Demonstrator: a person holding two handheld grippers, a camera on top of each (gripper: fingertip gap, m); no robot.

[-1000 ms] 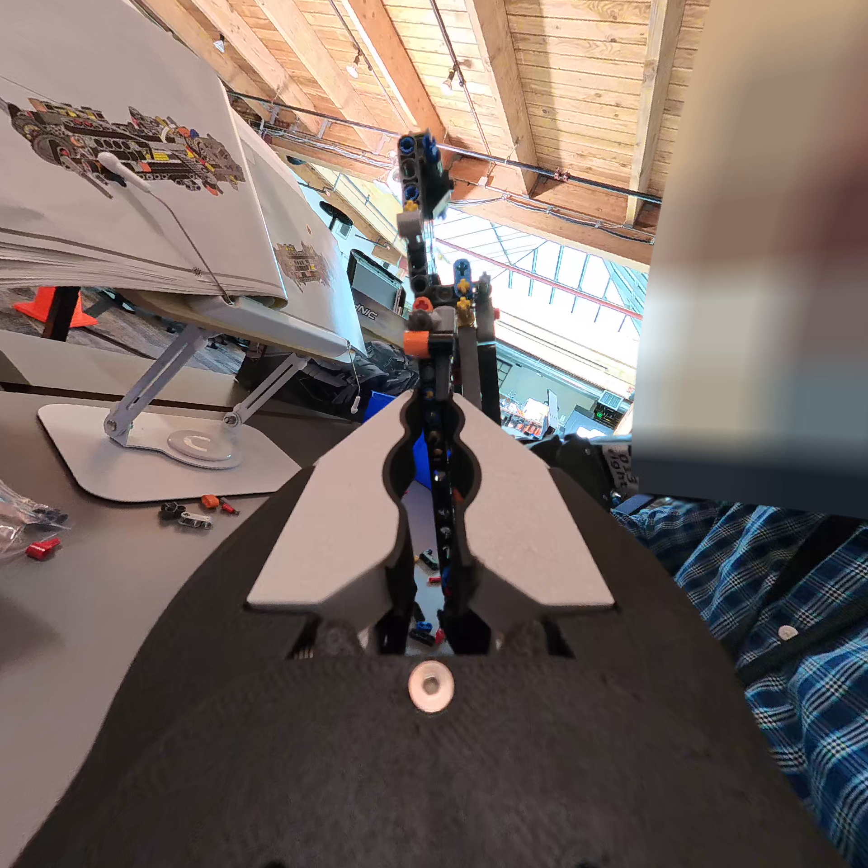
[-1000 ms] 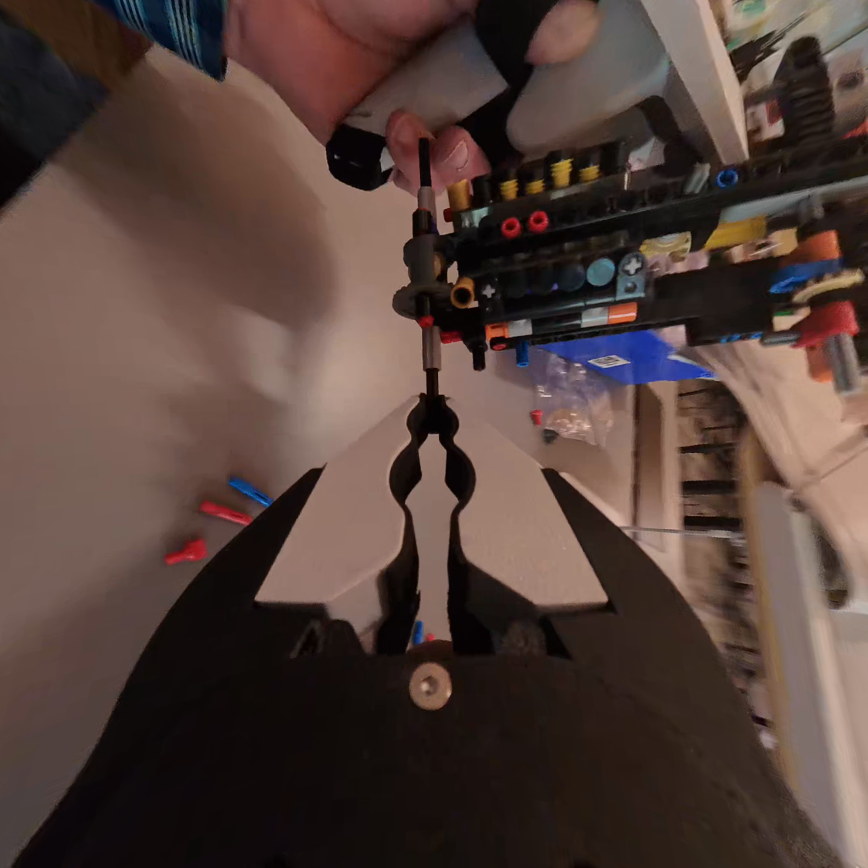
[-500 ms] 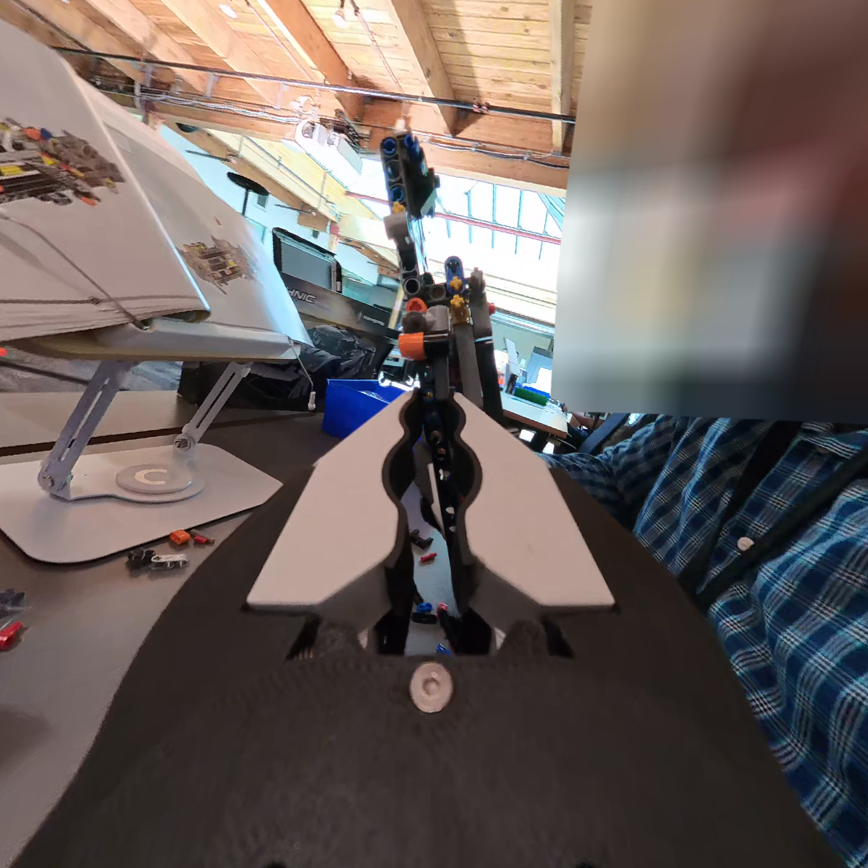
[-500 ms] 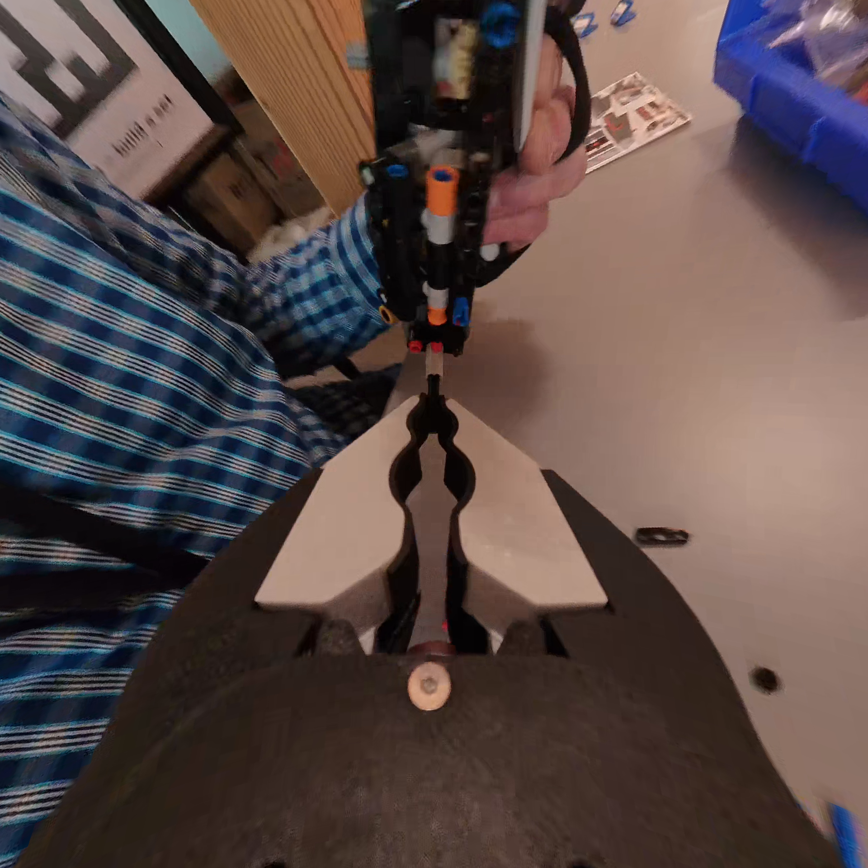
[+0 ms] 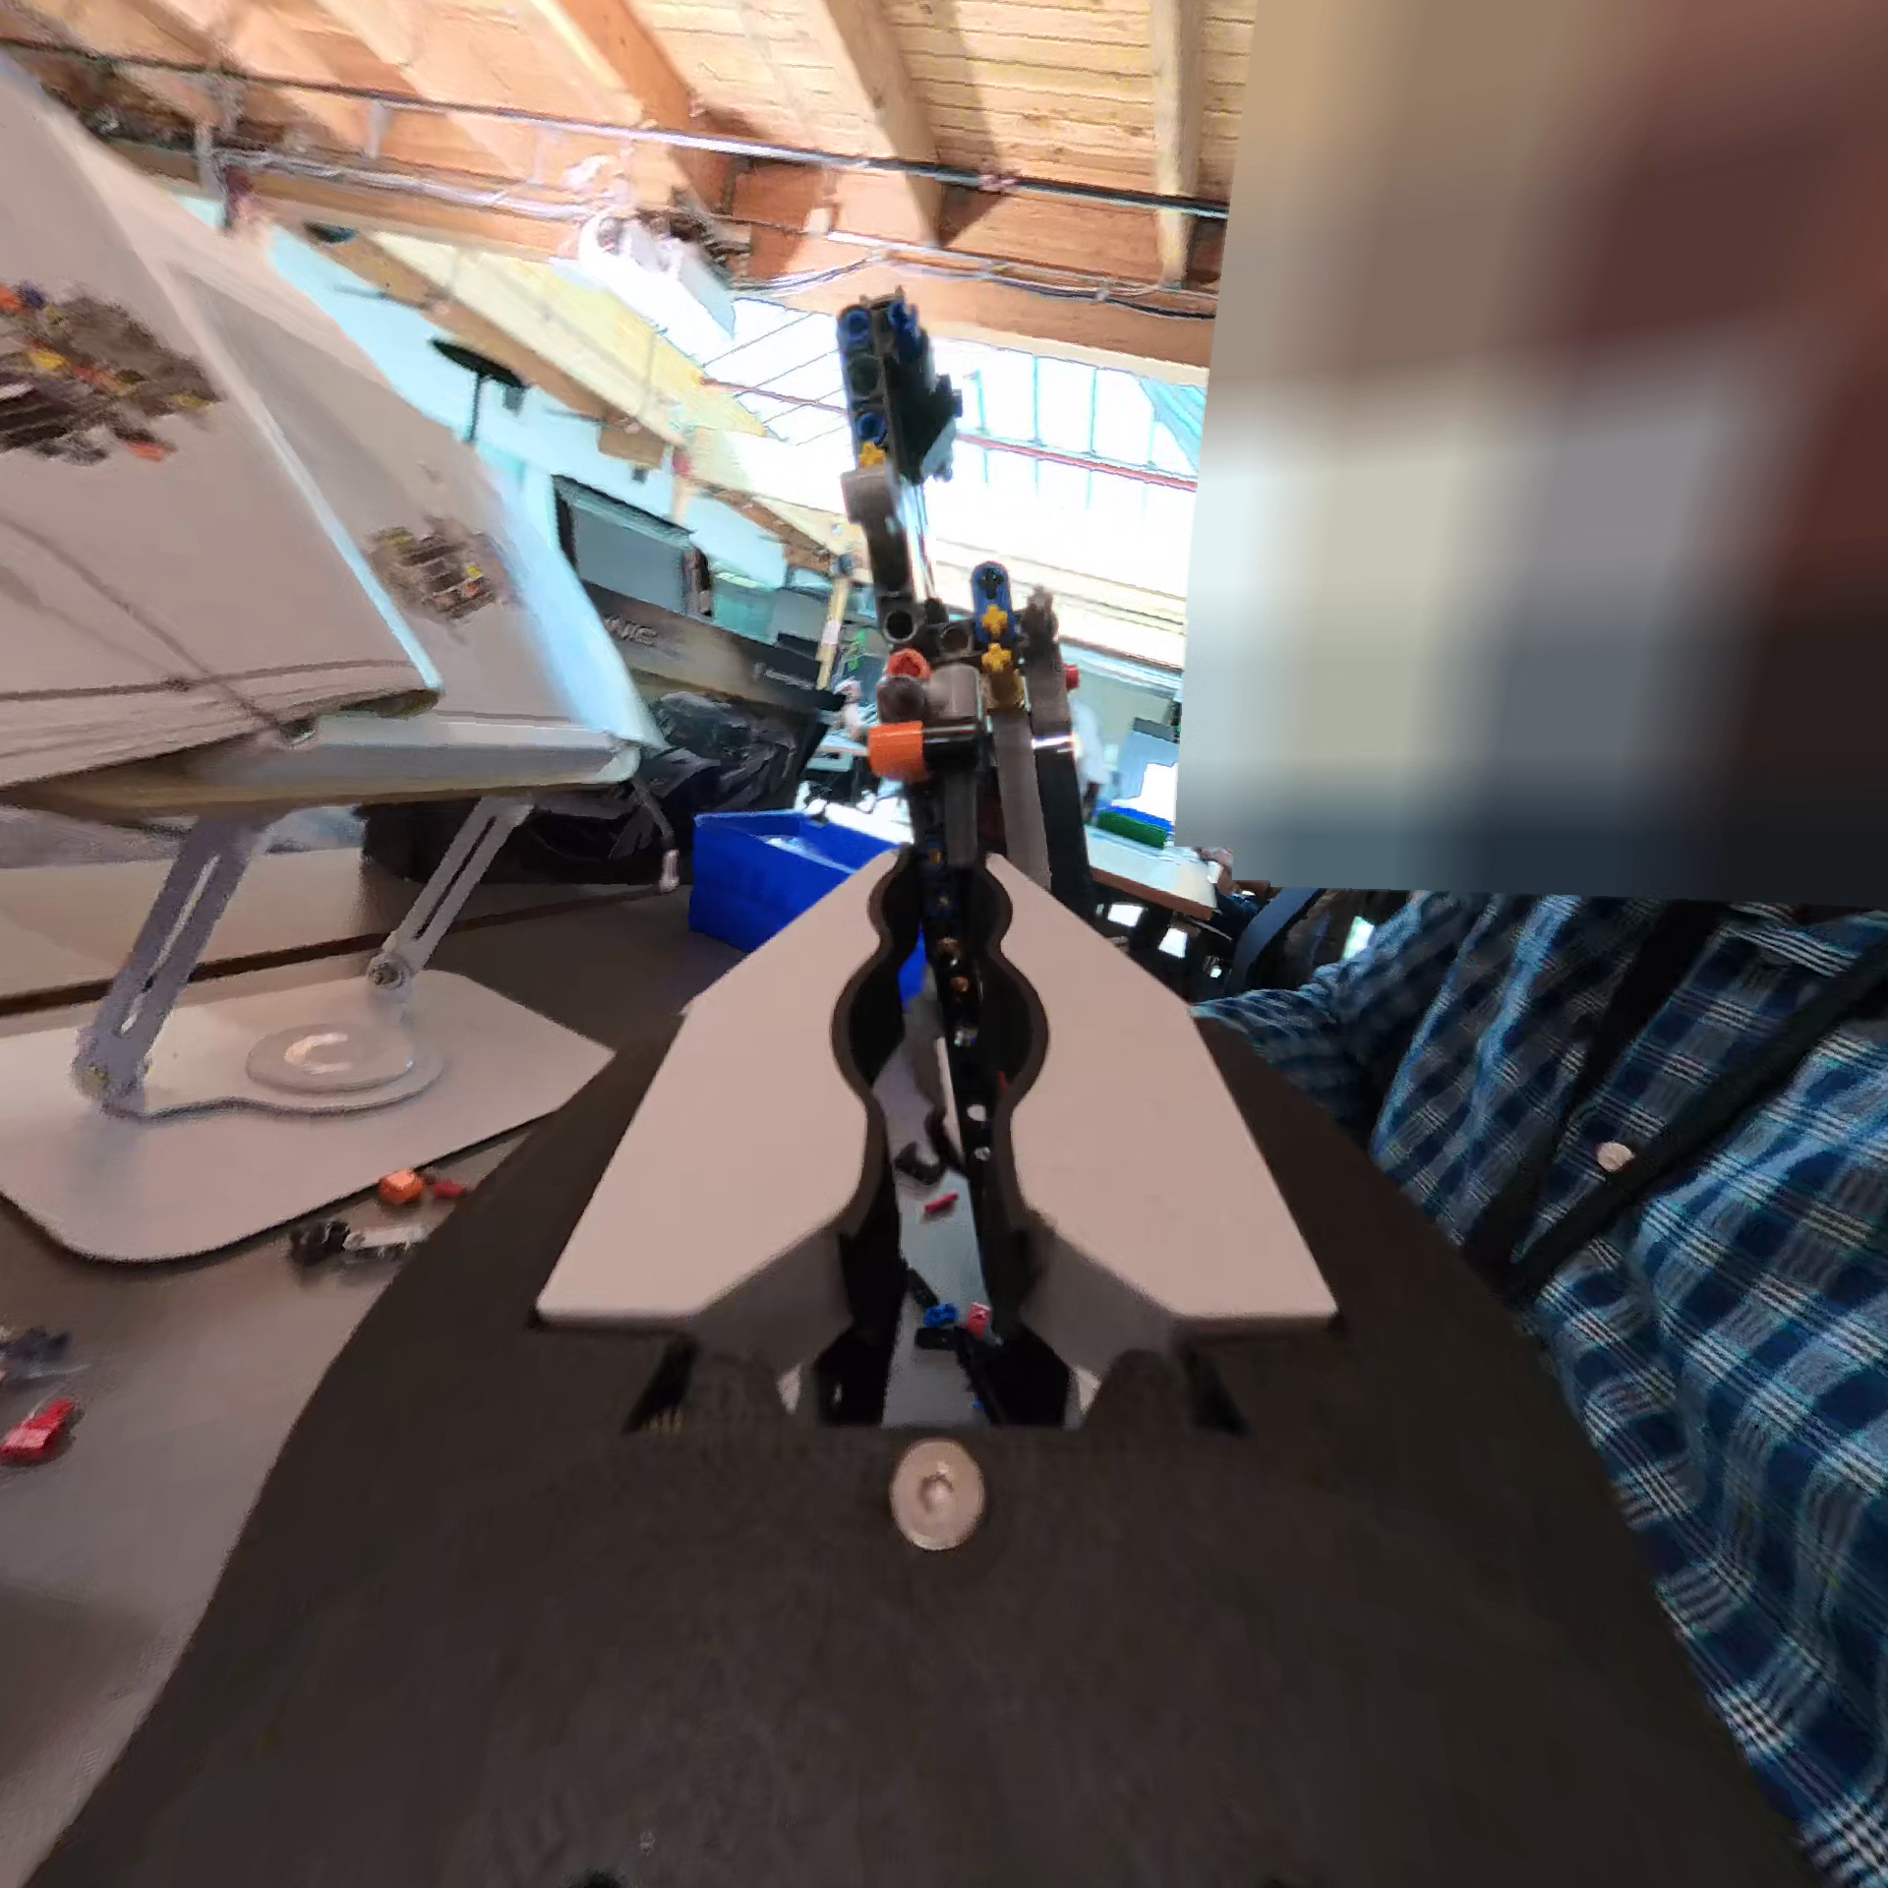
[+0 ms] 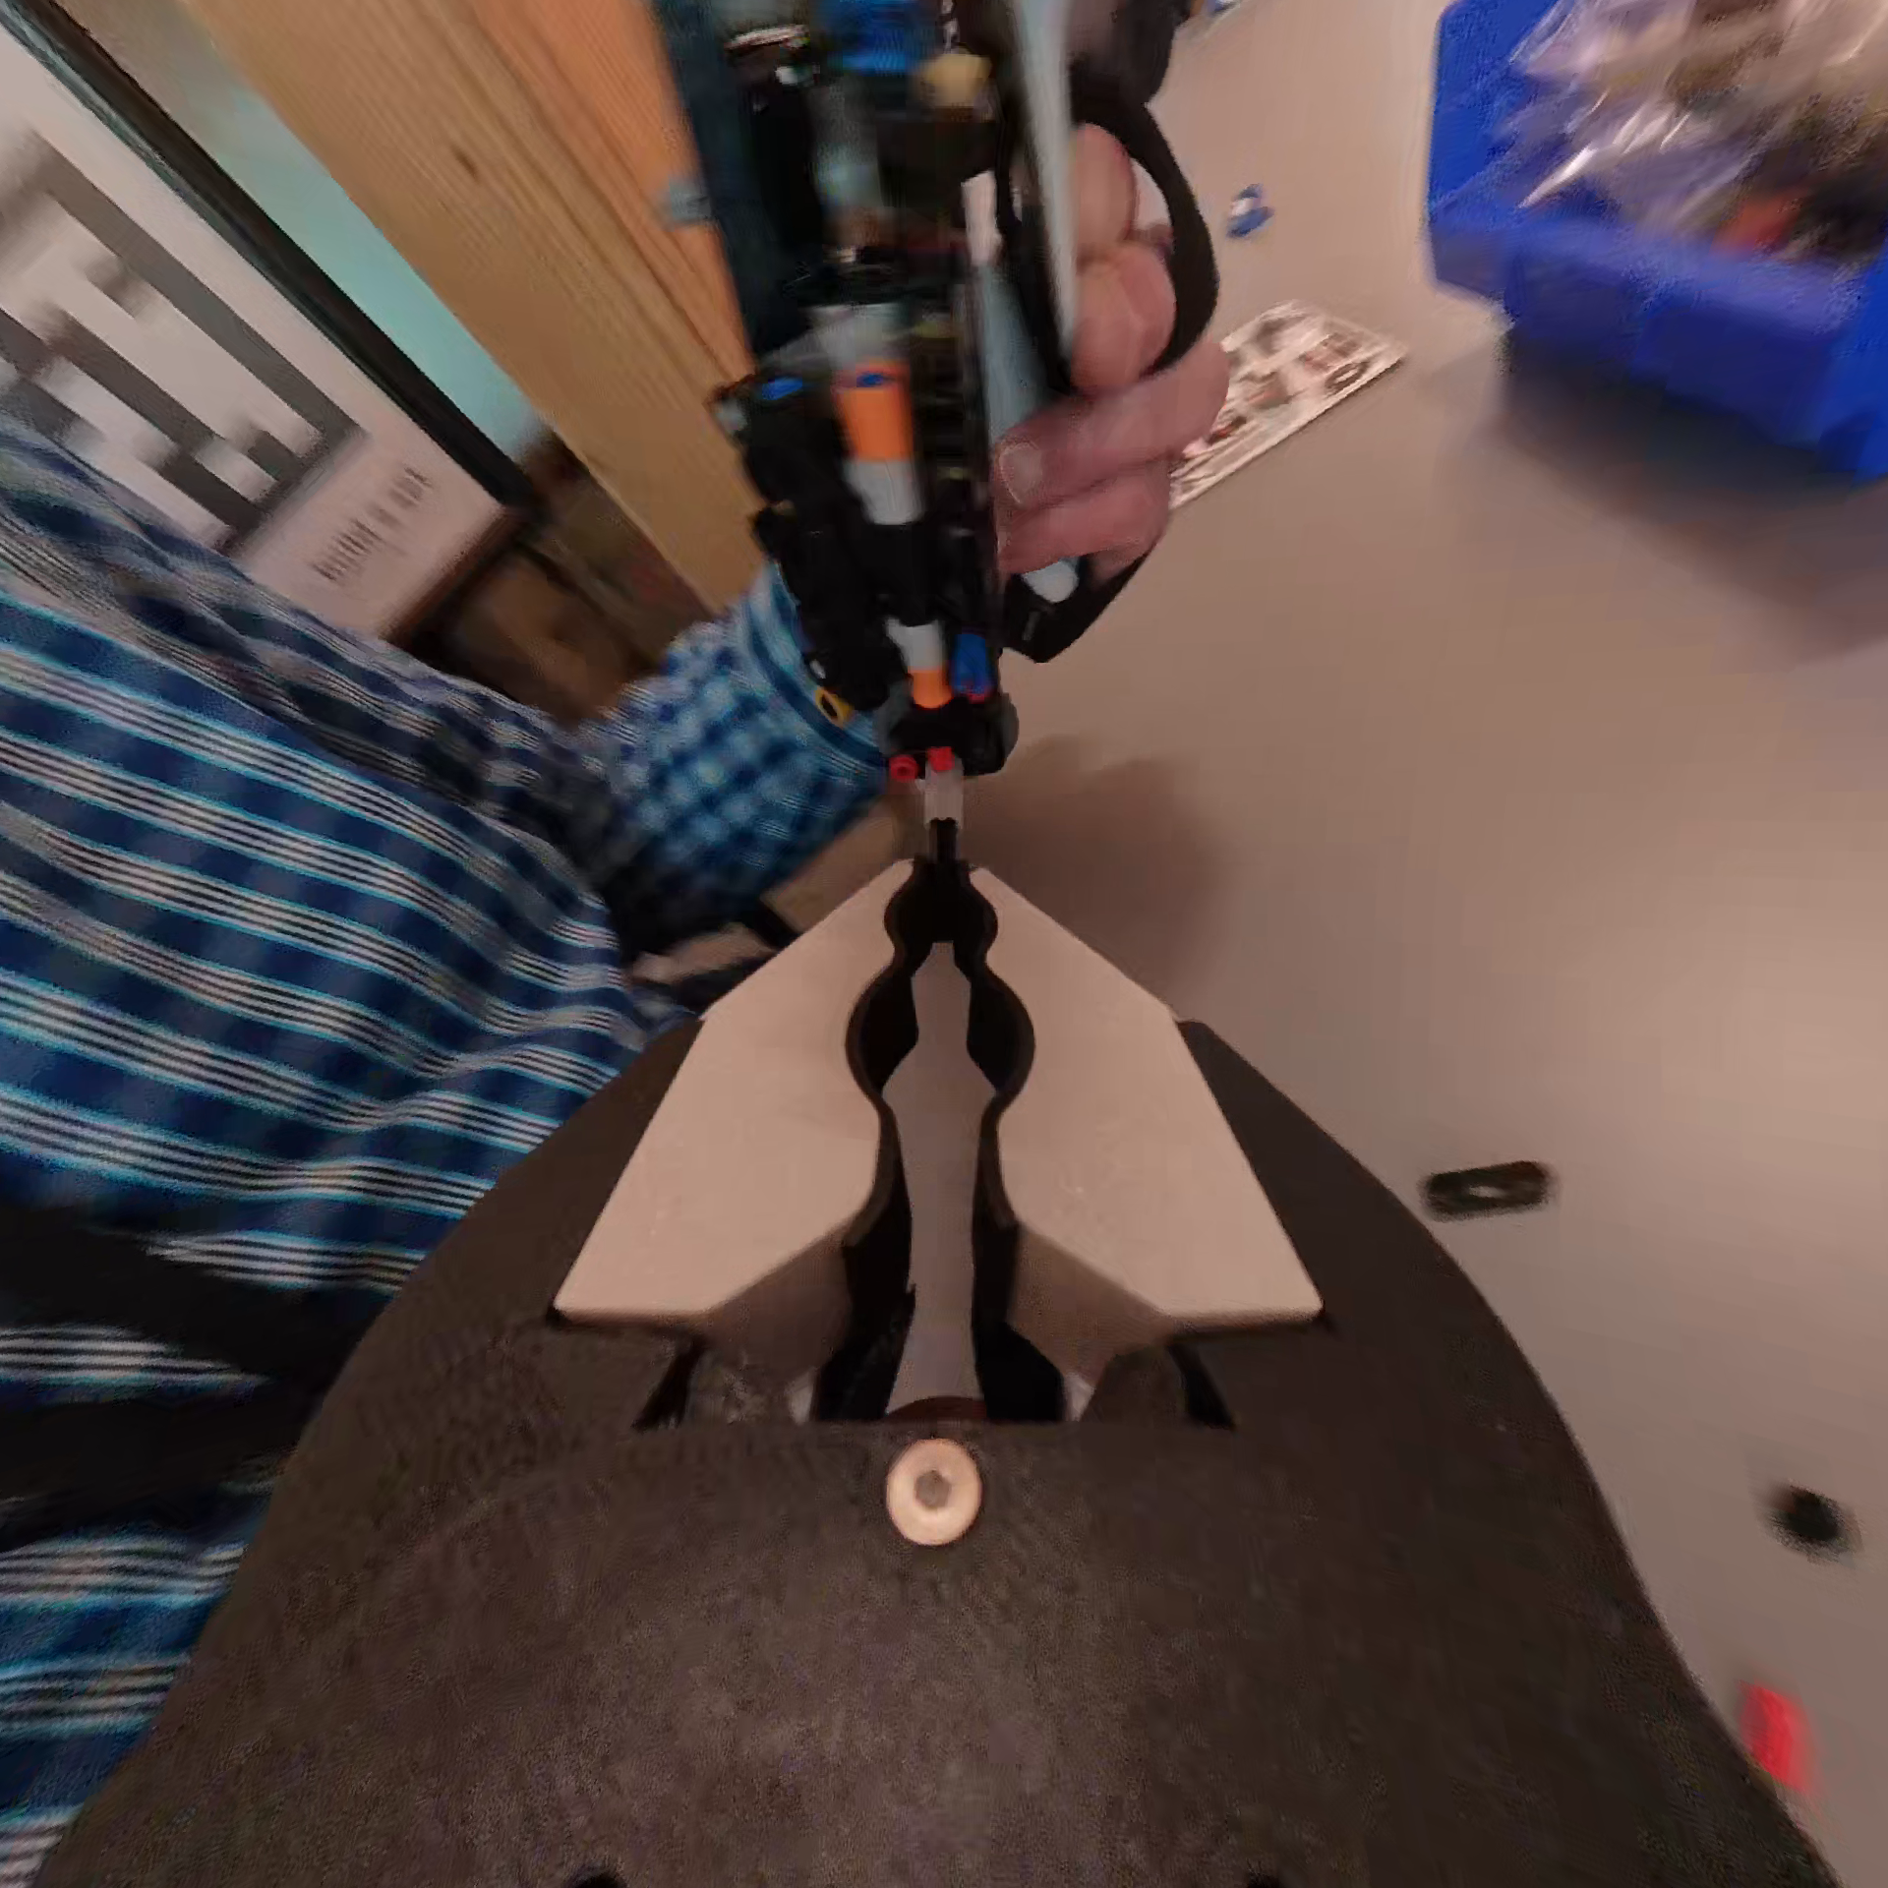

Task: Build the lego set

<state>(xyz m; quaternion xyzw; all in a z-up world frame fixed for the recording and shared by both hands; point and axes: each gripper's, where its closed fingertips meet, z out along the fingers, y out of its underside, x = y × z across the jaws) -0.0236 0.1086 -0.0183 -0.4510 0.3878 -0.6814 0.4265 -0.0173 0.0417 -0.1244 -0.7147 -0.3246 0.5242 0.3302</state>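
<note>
Item: long black lego assembly with orange, blue and yellow pins [image 5: 950, 736], which my left tool [image 5: 945, 889] is clamping upright above the grey counter [image 5: 153, 1532]. My right tool [image 6: 942, 879] is pinching shut on the thin black axle [image 6: 942, 833] protruding from the assembly's end. Blue parts bin [image 6: 1655, 296] is sitting well apart.

Blue plaid shirt sleeve [image 6: 255, 919]; black gripper [image 6: 945, 879] body, pale grey fingers [image 6: 776, 1154], silver screw [image 6: 932, 1506].
</note>
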